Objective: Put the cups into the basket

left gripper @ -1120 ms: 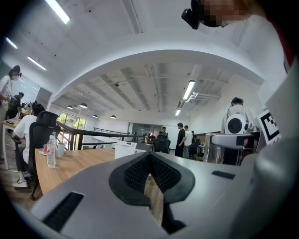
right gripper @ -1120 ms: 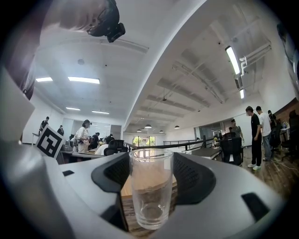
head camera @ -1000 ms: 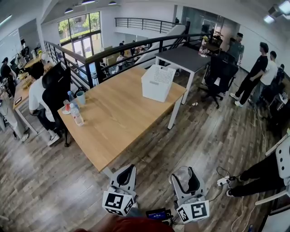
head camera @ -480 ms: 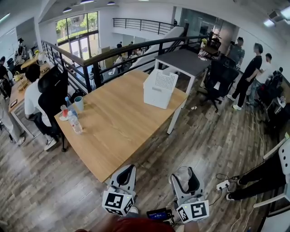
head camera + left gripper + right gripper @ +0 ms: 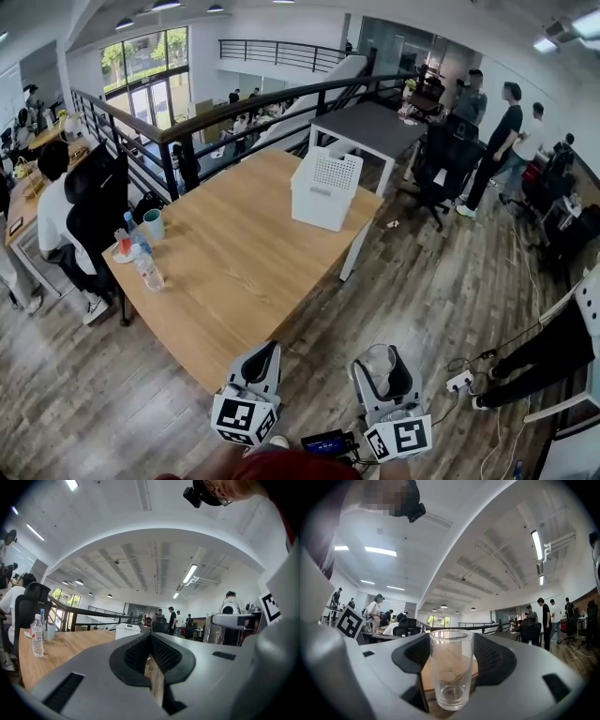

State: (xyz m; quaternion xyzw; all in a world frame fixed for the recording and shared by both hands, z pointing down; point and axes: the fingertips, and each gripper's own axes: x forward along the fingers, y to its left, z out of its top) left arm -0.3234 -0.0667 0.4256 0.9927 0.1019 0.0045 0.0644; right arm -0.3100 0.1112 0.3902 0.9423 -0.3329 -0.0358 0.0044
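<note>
The glass cup (image 5: 451, 677) stands upright between the pads of the right gripper (image 5: 451, 644), which is clenched on its 2 sides, so we hold it off the table (image 5: 244, 272), out past the table's near corner and well apart from the basket (image 5: 314, 208). In the head view the same cup shows as a pale shape inside that gripper (image 5: 382, 370). The left gripper (image 5: 150, 641) beside it has its jaws drawn together with nothing between them. The white basket sits at the table's far corner, on the right edge. We judge the task barely begun: 1 cup is in hand but not yet carried across, and a teal cup (image 5: 154, 225) waits at the table's left corner, near a water bottle (image 5: 147, 268). A small reddish item (image 5: 123, 246) beside them may be another cup, but it is too small for us to tell. The basket's inside is hidden from us behind its holed wall, so we cannot say whether any cup already lies in it.
</note>
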